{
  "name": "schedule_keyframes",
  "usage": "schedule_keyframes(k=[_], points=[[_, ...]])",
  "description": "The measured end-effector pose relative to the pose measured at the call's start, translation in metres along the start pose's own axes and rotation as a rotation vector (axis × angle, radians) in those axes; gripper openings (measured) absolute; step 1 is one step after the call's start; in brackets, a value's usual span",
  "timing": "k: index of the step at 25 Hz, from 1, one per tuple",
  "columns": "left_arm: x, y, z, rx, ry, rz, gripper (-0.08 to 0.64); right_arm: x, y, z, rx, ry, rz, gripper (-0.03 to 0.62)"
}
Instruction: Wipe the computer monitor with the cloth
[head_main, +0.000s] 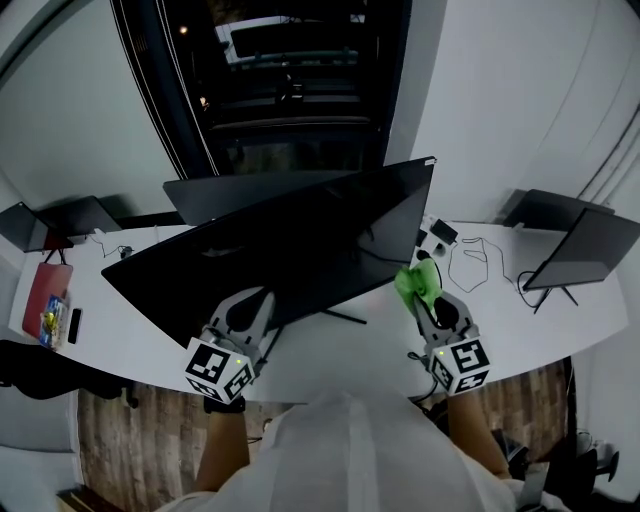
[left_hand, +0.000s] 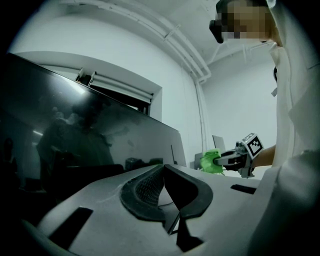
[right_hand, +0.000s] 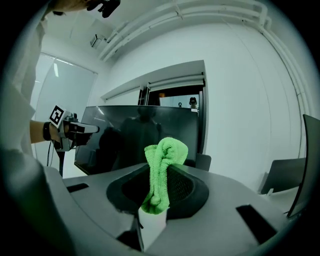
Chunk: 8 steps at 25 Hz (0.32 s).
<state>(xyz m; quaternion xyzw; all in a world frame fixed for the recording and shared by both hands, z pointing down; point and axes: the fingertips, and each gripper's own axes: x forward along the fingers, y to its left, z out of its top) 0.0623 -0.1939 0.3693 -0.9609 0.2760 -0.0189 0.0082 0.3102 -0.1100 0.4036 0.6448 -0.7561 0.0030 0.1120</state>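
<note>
Right gripper (right_hand: 162, 172): jaws clamped on the green cloth (right_hand: 167, 147), which bunches up above the tips. Left gripper (left_hand: 162, 170): jaws pressed together with nothing between them. In the head view, the dark monitor (head_main: 290, 250) stands on the white desk (head_main: 330, 350). The cloth is at the monitor's 4 o'clock, just beside its right edge. The left gripper is at 7 o'clock, near the lower edge.
</note>
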Motion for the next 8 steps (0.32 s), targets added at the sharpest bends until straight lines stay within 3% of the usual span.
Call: schedule_keyframes(k=[8], points=[[-0.0035, 0.0059, -0.0041, -0.013, -0.006, 0.008, 0.017, 0.0066, 0.0084, 0.0010, -0.015, 0.007, 0.016, 0.069]])
